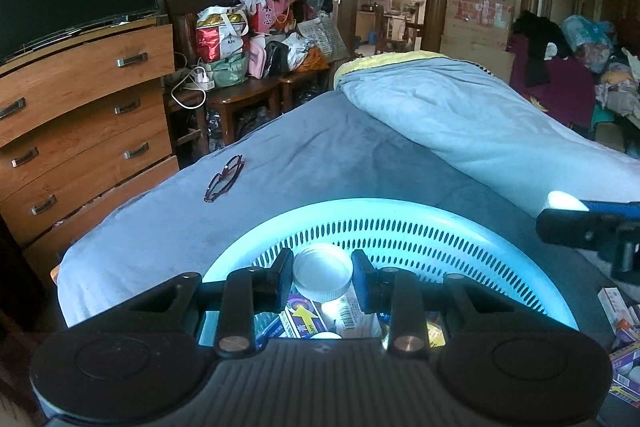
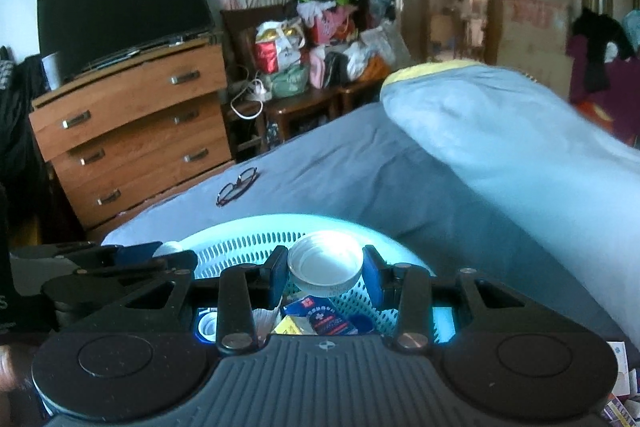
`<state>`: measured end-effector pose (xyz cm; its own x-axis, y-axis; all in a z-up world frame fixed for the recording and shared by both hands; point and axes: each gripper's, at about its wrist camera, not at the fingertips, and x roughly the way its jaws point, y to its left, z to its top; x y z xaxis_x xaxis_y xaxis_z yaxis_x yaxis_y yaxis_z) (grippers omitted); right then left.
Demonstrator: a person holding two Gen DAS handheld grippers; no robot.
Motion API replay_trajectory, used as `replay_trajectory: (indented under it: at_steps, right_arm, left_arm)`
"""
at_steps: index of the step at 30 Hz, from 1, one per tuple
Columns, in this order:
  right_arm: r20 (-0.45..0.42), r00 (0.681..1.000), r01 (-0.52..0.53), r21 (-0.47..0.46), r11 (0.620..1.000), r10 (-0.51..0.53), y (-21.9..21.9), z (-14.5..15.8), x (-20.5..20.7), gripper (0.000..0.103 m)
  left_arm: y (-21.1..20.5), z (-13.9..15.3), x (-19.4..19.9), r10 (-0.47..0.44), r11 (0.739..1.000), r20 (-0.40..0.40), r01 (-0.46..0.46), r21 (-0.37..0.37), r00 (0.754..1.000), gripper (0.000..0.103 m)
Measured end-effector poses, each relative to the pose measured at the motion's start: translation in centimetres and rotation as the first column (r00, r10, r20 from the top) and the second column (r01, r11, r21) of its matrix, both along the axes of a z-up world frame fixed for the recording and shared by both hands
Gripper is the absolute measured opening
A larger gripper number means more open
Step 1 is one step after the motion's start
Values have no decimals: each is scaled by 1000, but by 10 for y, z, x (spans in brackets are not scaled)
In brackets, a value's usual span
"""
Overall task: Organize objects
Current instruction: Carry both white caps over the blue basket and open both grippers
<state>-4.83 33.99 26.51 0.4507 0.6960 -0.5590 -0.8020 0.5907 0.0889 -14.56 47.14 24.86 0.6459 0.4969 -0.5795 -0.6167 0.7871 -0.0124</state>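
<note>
Both tongs hover over the turquoise basket [image 1: 400, 223] on the bed [image 1: 320, 155]: the left tongs [image 1: 322, 277] grip a white-capped bottle [image 1: 322, 273], and the right tongs [image 2: 325, 269] clamp a white lid [image 2: 325, 263]. Well along, I'd say, with medicine boxes [image 1: 304, 319] already piled inside. Still to gather: more small boxes [image 1: 624, 311] beside the basket, and red-framed glasses [image 1: 224, 178] lying apart on the sheet.

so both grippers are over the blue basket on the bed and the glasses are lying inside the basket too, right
Not quite. The glasses lie on the bed sheet, beyond the basket, not inside it; the left wrist view shows this. Both grippers, left and right, are over the basket.
</note>
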Motion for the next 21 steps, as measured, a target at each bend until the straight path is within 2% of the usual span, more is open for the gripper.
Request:
replay_trajectory:
  at_steps: [21]
  right_arm:
    - [-6,1000,-2,3,1000,2,-1,-10,2,40]
  left_arm:
    - [-3,-8,17,11,1000,-14,-11,-4,1000,33]
